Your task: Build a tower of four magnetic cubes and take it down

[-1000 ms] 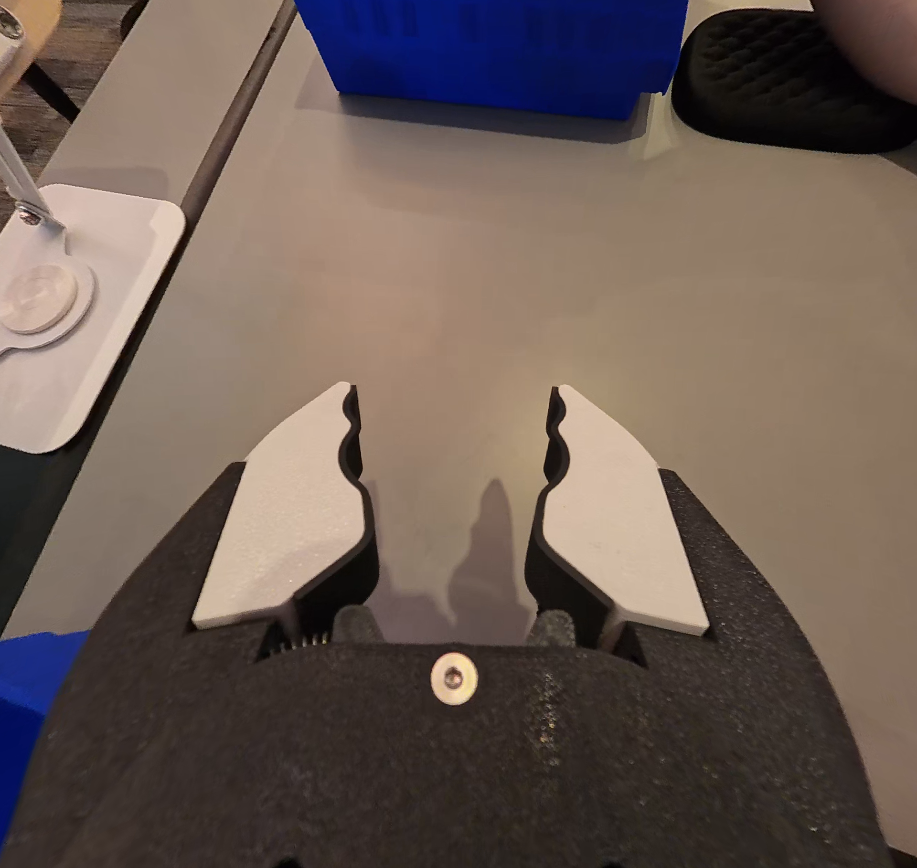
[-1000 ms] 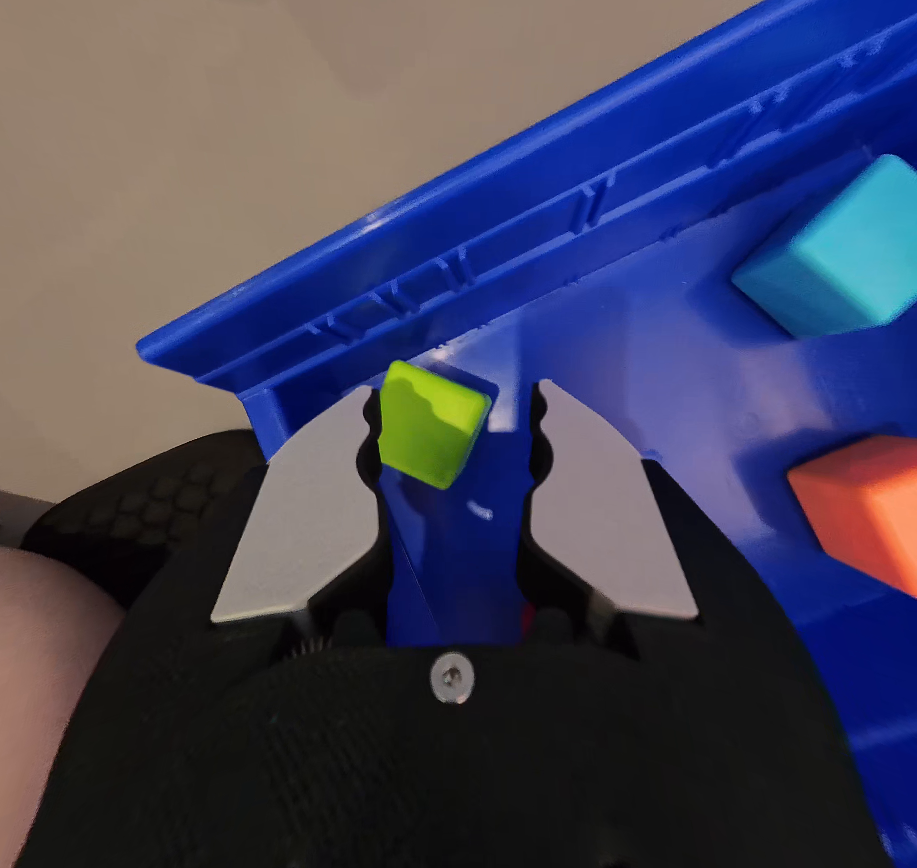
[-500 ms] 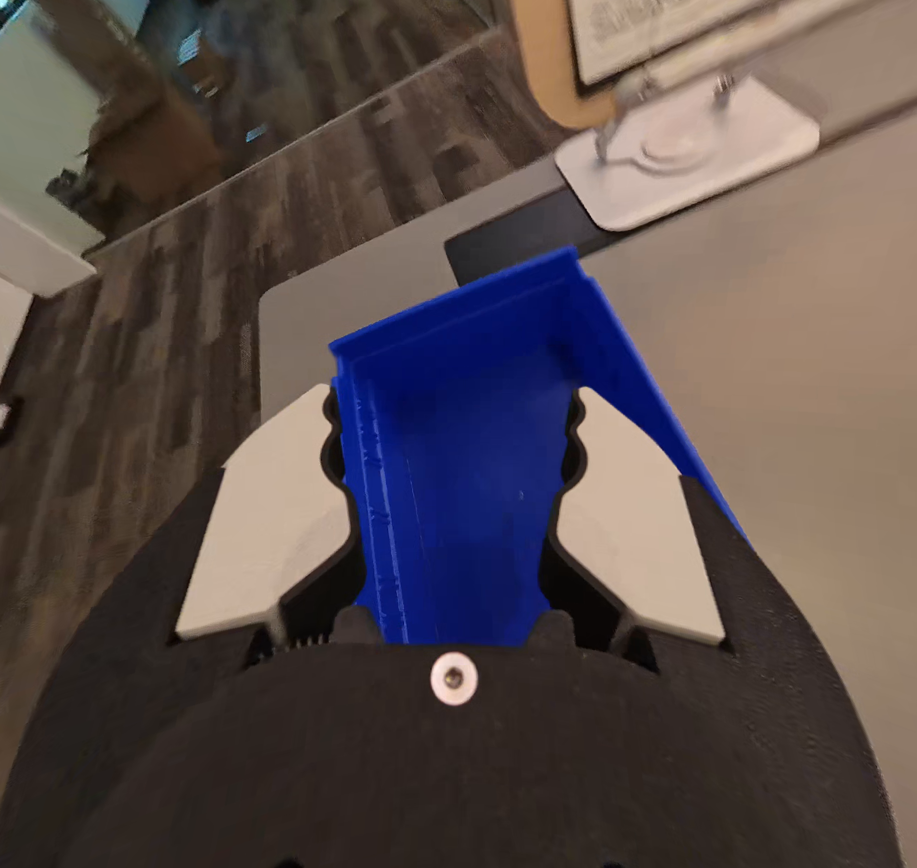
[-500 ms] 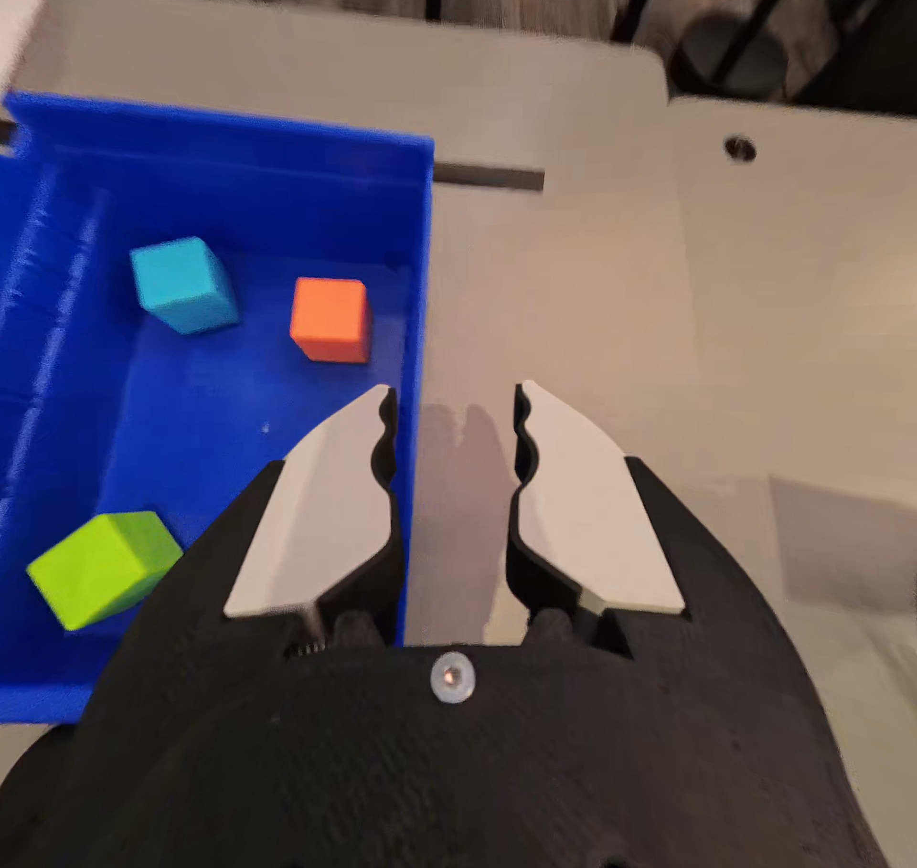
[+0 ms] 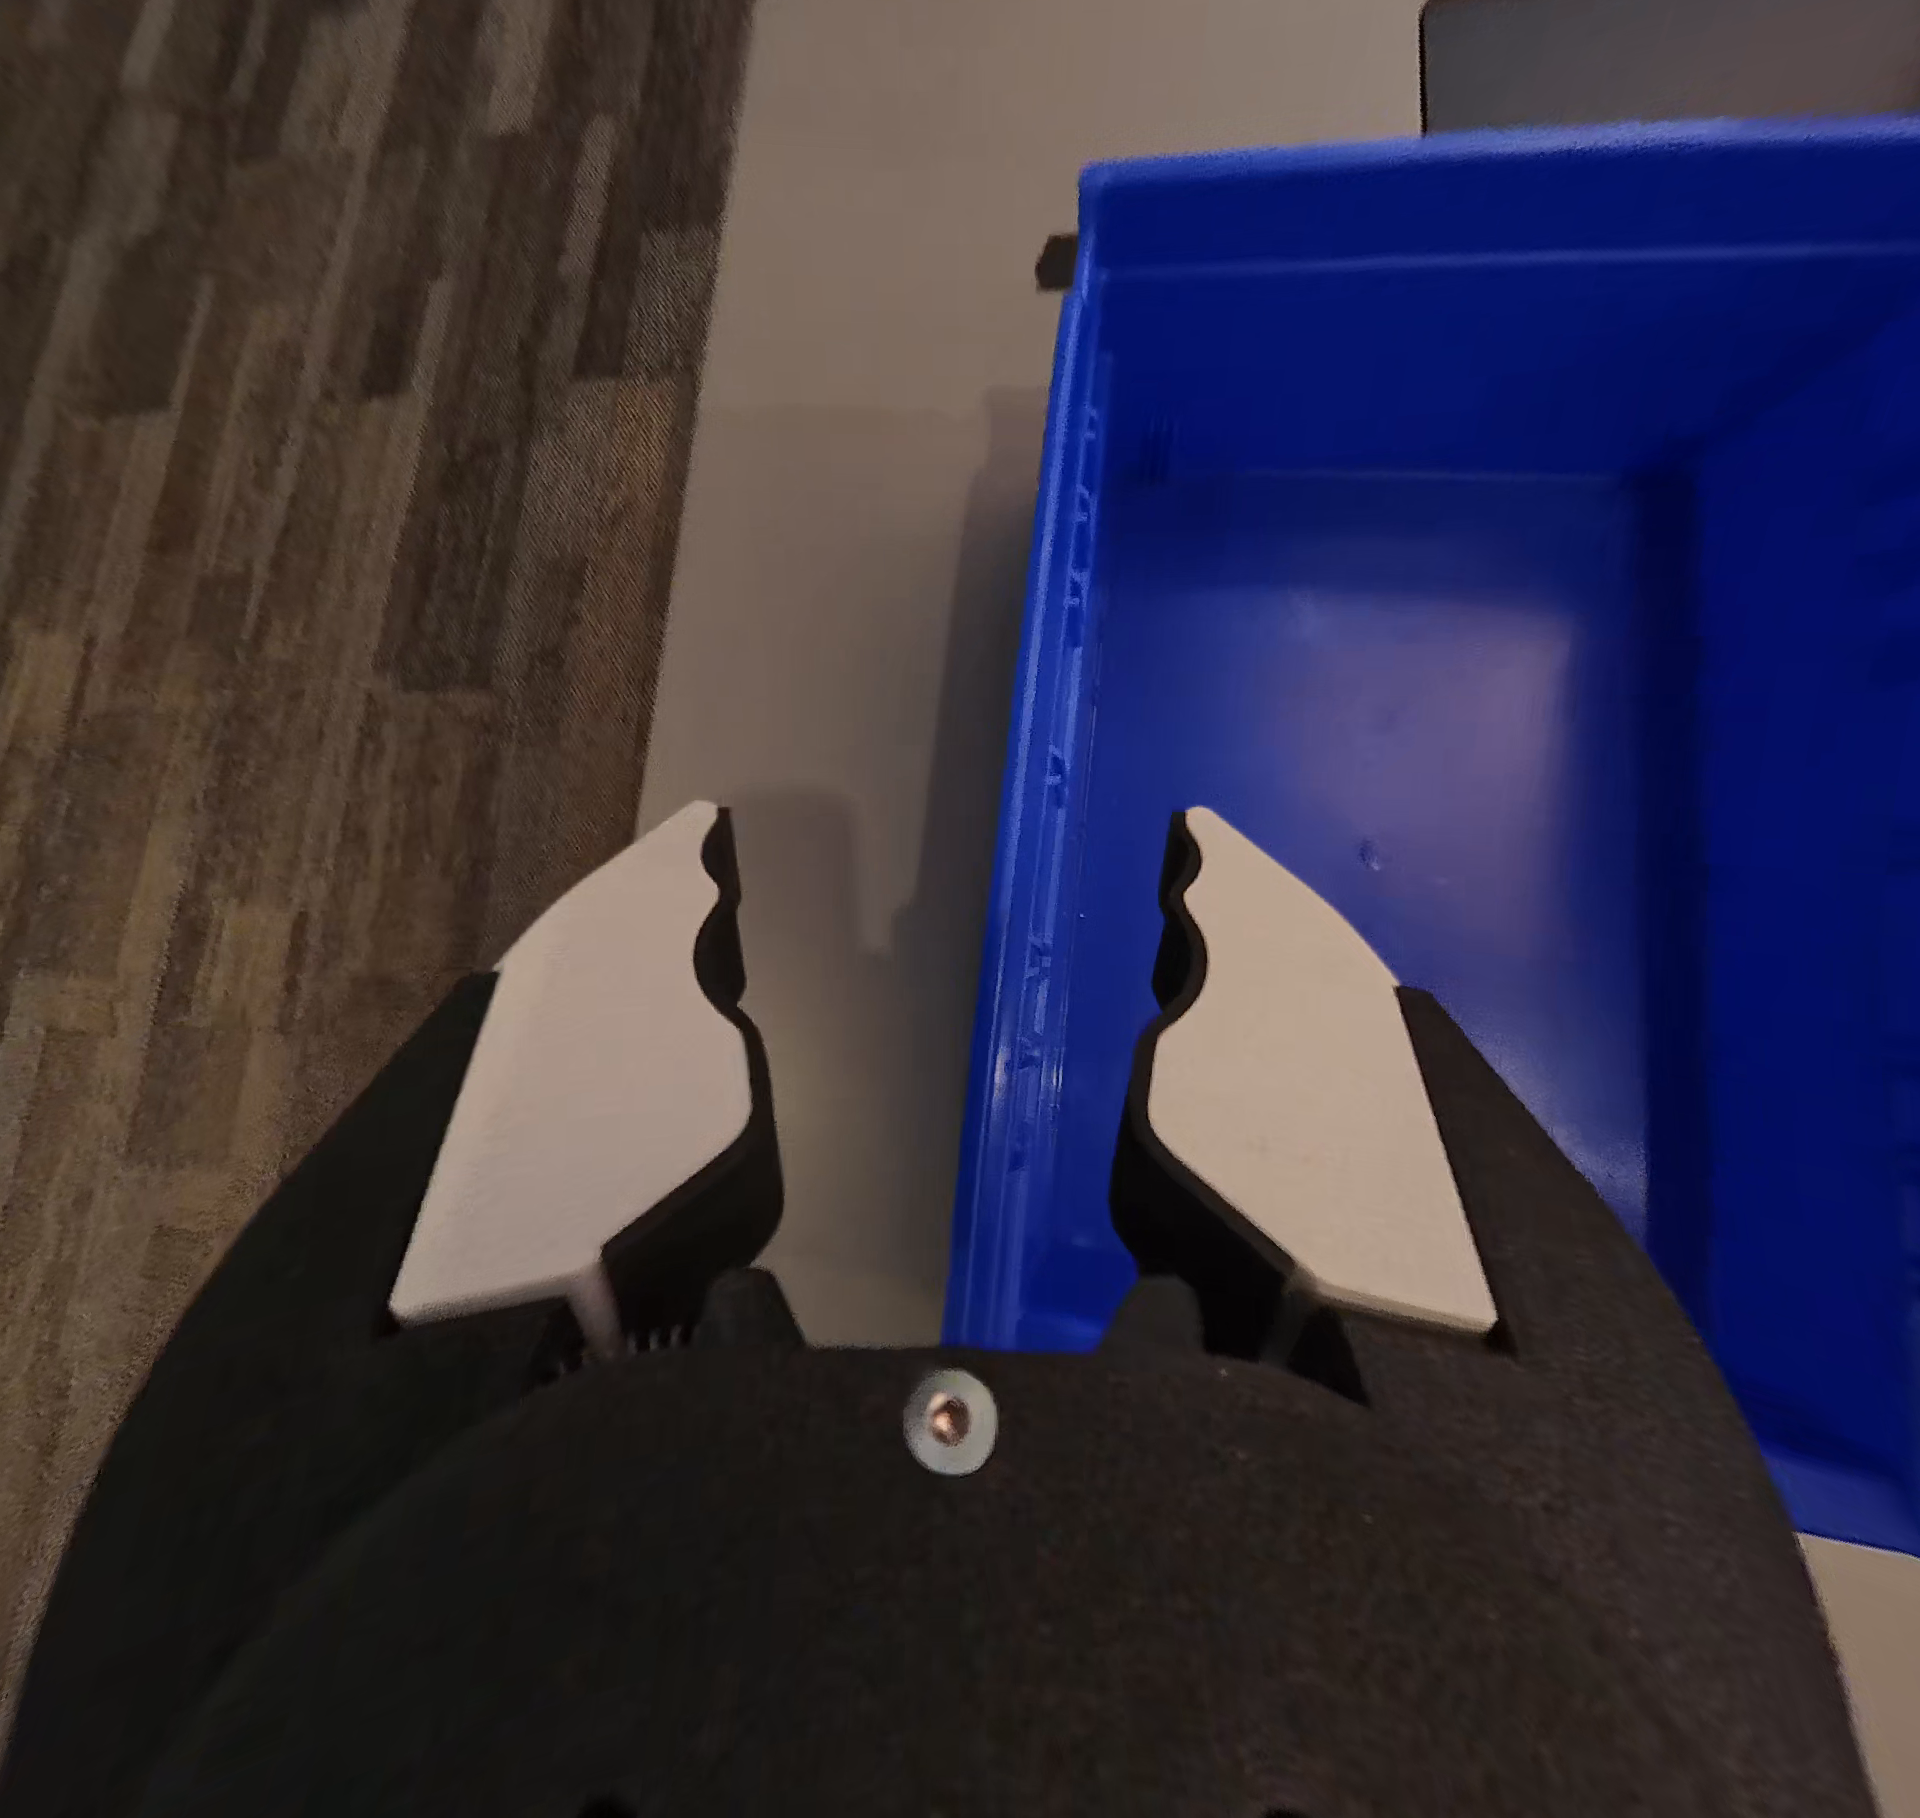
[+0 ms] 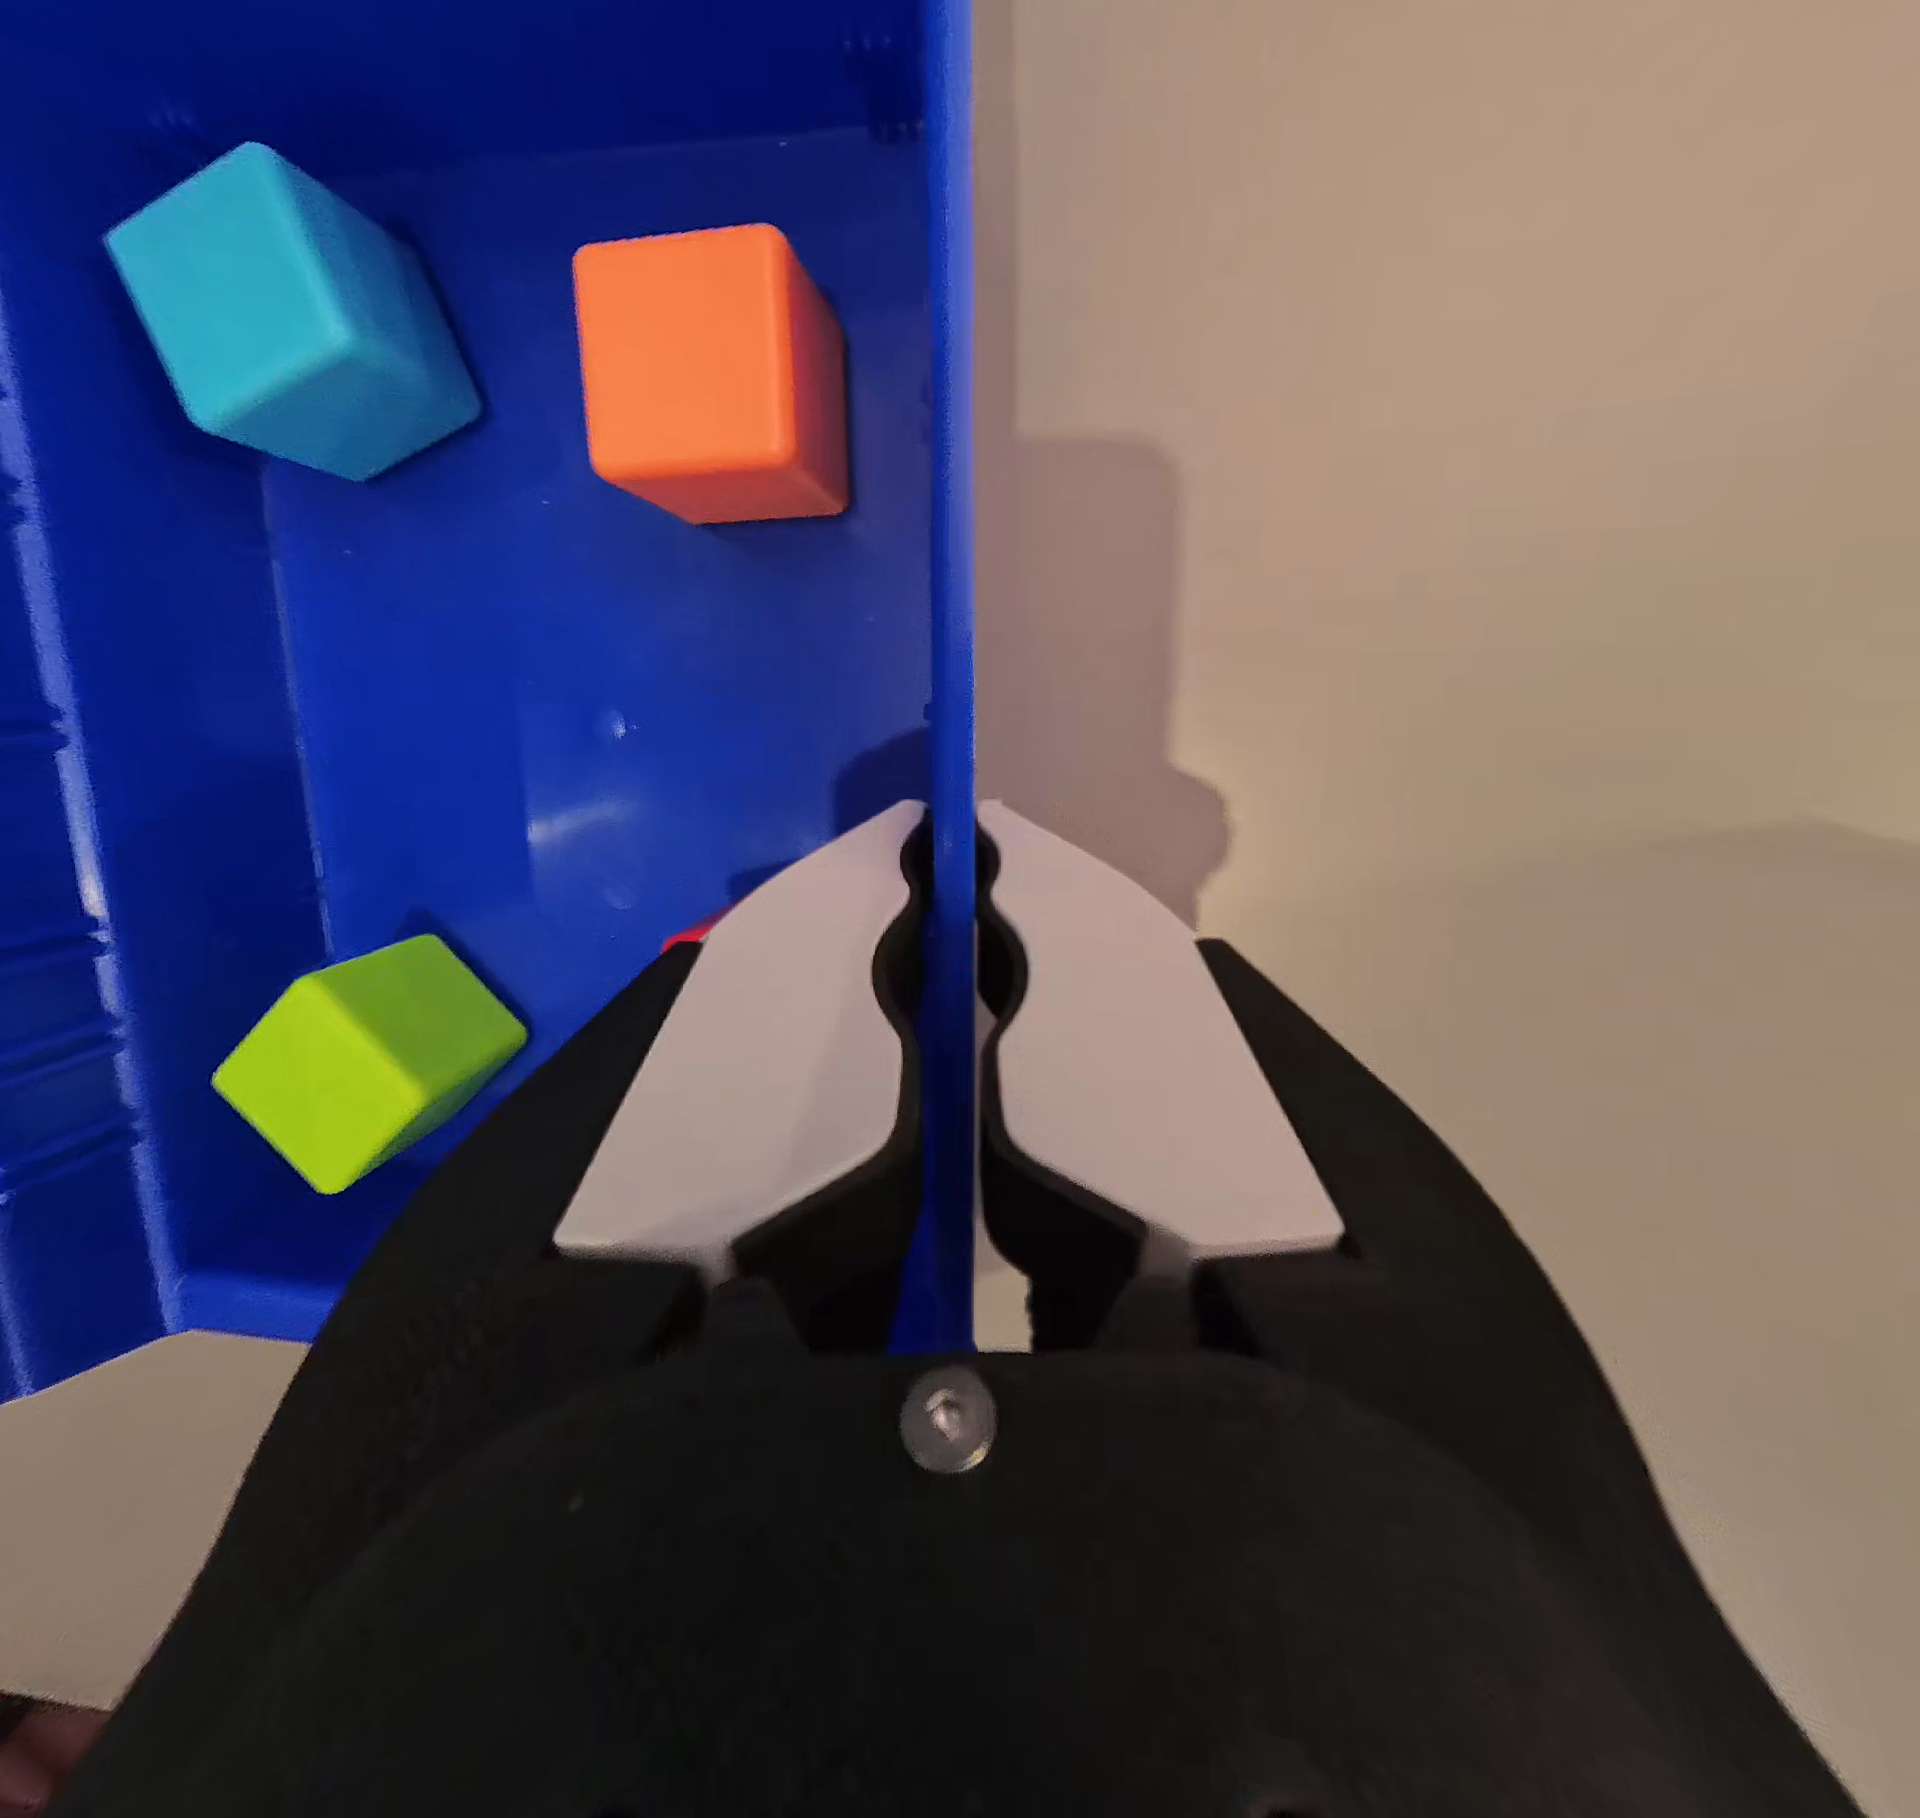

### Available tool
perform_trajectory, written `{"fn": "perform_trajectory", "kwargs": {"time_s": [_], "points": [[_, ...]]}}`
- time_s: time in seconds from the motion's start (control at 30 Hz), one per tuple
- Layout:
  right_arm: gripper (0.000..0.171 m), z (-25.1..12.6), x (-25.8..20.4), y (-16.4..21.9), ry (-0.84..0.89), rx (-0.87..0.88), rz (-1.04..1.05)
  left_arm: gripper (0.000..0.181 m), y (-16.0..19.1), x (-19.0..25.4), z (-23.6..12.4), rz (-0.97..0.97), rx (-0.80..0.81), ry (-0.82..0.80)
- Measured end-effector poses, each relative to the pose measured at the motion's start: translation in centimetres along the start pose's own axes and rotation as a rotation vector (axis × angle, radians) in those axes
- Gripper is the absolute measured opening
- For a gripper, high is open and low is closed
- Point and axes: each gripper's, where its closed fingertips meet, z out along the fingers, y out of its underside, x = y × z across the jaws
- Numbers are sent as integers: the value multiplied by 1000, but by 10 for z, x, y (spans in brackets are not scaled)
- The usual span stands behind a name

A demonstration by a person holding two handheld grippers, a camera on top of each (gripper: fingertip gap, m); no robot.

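Observation:
In the right wrist view, a blue bin (image 6: 951,314) holds a teal cube (image 6: 281,314), an orange cube (image 6: 696,366) and a green cube (image 6: 364,1062). A sliver of a red cube (image 6: 694,932) shows behind my left finger. My right gripper (image 6: 951,818) is shut on the bin's right wall, one finger inside and one outside. In the left wrist view, my left gripper (image 5: 951,818) is open and straddles the left wall of a blue bin (image 5: 1455,179). No cubes show in this bin.
The bins stand on a grey table (image 5: 883,314), which also shows in the right wrist view (image 6: 1455,418). The table edge and a wood-pattern floor (image 5: 312,521) lie to the left. A dark flat panel (image 5: 1662,43) lies behind the bin. Tip to tip, the grippers are about 85 centimeters apart.
My right gripper came down over the bin's right wall and closed on it. My left gripper swung round, and the bin's left wall now stands between its open fingers.

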Motion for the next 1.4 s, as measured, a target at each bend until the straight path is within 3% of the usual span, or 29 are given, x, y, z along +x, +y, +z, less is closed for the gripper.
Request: {"fn": "perform_trajectory", "kwargs": {"time_s": [0.23,0.63,0.9,1.4], "points": [[6,5,0,4,32,-42,-20,66,35,4,25,-6,-220,17],[6,5,-5,5,13,-51,-7,11,65,21,42,-58,-384,132],[6,10,-31,2,2,-91,-56,5,68,42,36,-49,-427,194],[6,24,-98,-6,-27,-141,-141,14,64,128,25,231,-509,235]]}}
